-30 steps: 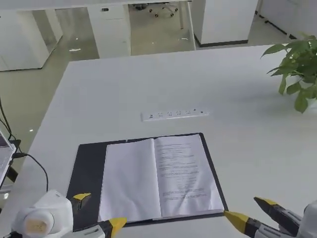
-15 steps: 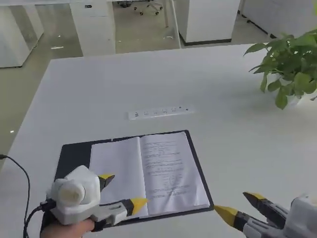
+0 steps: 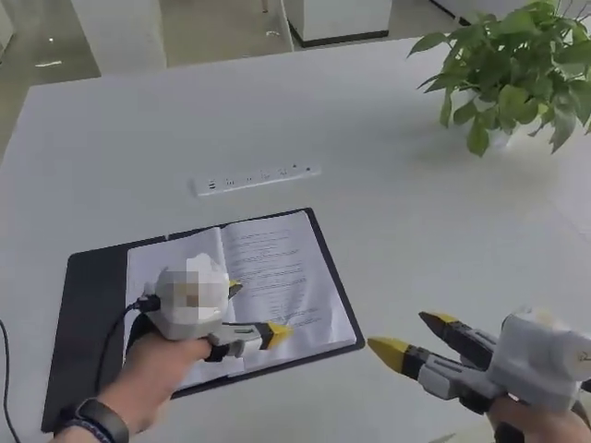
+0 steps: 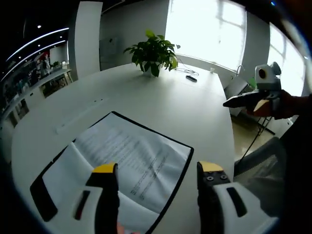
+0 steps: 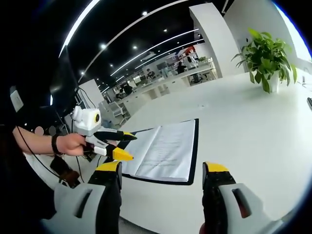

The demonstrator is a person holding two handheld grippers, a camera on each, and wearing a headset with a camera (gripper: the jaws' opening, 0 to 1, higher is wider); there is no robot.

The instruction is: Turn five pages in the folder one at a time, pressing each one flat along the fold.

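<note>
The black folder (image 3: 88, 314) lies open on the white table, a blank page on its left and a printed page (image 3: 286, 268) on its right. My left gripper (image 3: 256, 311) hovers open over the lower middle of the pages with nothing between its jaws. In the left gripper view, the printed page (image 4: 131, 156) lies just past the left gripper (image 4: 157, 168). My right gripper (image 3: 411, 334) stands open off the folder's near right corner, apart from it. The right gripper view shows the right gripper (image 5: 162, 167) facing the folder (image 5: 165, 146), with the left gripper (image 5: 127, 146) above it.
A white power strip (image 3: 257, 179) lies just beyond the folder. A potted plant (image 3: 512, 65) stands at the table's far right. A black cable (image 3: 5, 369) runs at the near left edge. A person's hand and wrist with a watch (image 3: 92, 420) hold the left gripper.
The head camera has swung down and right. My left gripper has come up from the folder's near left corner over the pages. The right gripper stays near the folder's near right corner.
</note>
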